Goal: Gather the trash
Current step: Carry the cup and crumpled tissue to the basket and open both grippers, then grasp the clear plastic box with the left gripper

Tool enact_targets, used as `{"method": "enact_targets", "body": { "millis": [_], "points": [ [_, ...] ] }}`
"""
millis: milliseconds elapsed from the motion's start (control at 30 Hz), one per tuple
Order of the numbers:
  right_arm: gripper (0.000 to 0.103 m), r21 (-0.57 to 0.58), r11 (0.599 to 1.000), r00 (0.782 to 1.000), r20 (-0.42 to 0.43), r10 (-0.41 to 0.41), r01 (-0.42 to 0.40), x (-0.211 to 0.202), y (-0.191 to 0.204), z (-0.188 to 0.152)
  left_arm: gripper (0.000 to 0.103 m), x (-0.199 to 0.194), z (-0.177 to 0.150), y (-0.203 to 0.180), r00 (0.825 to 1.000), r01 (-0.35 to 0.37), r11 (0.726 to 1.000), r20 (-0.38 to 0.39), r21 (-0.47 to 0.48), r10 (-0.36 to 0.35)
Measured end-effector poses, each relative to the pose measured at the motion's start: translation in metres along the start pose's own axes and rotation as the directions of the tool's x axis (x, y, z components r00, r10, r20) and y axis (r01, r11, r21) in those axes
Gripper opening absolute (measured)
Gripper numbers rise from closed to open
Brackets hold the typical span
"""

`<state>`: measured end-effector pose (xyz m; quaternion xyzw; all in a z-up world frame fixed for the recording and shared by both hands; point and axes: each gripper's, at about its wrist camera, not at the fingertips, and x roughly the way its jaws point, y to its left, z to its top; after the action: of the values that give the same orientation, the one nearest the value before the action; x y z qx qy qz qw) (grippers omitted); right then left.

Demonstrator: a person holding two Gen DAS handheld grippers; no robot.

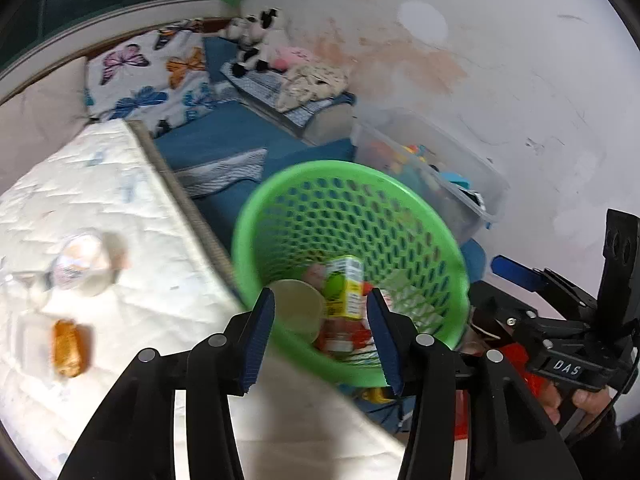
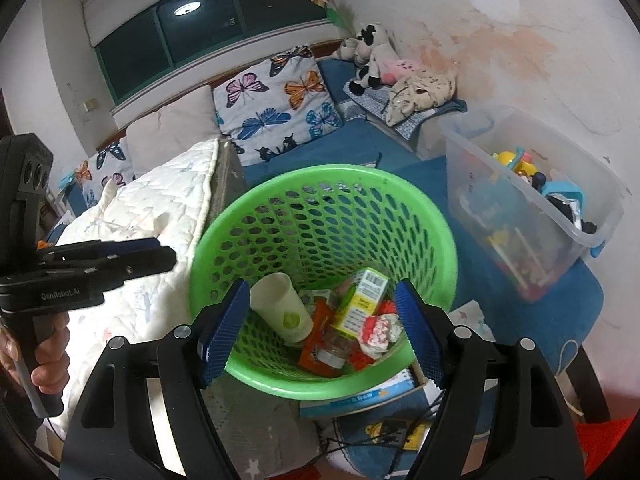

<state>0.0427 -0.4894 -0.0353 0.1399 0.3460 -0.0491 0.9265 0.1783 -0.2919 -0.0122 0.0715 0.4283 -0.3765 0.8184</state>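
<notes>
Green basket (image 2: 320, 200) at frame centre holds a paper cup (image 2: 282, 306), juice carton (image 2: 362, 296) and wrappers (image 2: 378, 330). Left gripper (image 1: 320, 332) and right gripper (image 2: 322, 328): jaws apart, empty. Orange wrapper (image 1: 69, 347) and tub (image 1: 82, 262) lie lower left on mattress (image 1: 132, 216).

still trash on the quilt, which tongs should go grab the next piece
Left. The left tongs are open and empty, and their view shows the orange wrapper and crumpled plastic cup on the white quilt to their left. The right tongs, also open, sit over the green basket.
</notes>
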Motion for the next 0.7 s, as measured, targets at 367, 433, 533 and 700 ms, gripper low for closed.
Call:
{"method": "enact_targets", "body": {
  "millis": [367, 433, 533, 700],
  "points": [
    [0.077, -0.056, 0.997, 0.998, -0.017, 0.054, -0.055, 0.012, 0.039, 0.005, 0.048, -0.043, -0.021, 0.089, 0.984, -0.159, 0.973, 0.048, -0.166, 0.169],
    [0.077, -0.064, 0.996, 0.998, -0.022, 0.067, -0.068, 0.015, 0.047, 0.006, 0.052, -0.048, -0.024, 0.106, 0.978, -0.191, 0.961, 0.049, -0.2, 0.205],
    [0.077, -0.085, 0.993, 0.996, -0.03, 0.082, -0.085, 0.019, 0.059, 0.006, 0.052, -0.057, -0.03, 0.138, 0.968, -0.231, 0.933, 0.032, -0.275, 0.249],
    [0.077, -0.117, 0.986, 0.992, -0.043, 0.117, -0.121, 0.026, 0.081, 0.007, 0.061, -0.065, -0.035, 0.183, 0.954, -0.283, 0.864, -0.026, -0.417, 0.3]
  ]
}}
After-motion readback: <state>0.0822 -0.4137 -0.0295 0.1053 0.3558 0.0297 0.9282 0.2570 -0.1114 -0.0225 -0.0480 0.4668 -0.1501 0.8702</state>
